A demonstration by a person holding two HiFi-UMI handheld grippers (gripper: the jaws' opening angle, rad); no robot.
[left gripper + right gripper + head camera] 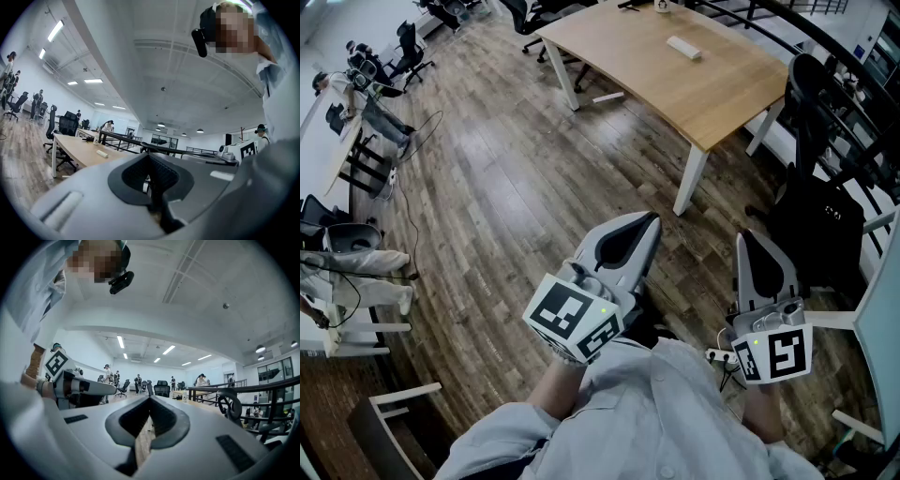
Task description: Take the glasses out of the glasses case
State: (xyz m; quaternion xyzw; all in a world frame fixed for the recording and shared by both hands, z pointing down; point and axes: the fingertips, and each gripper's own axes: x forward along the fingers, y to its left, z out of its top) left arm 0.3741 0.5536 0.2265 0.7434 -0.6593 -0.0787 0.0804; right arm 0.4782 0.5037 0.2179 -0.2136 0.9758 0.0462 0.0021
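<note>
Fingers (614, 272) pressed together on the left gripper (649, 220) and right gripper (748, 236), nothing between them.
A small pale oblong (682, 47) lies on the wooden table (712, 94), well apart; too small to tell more.

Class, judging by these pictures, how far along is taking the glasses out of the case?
Nothing looks done. In hand: the left gripper and right gripper are both shut and empty, over the floor, short of the wooden table. A pale oblong object, perhaps the case, lies there untouched. Left: approach, open it, take out what is inside.
</note>
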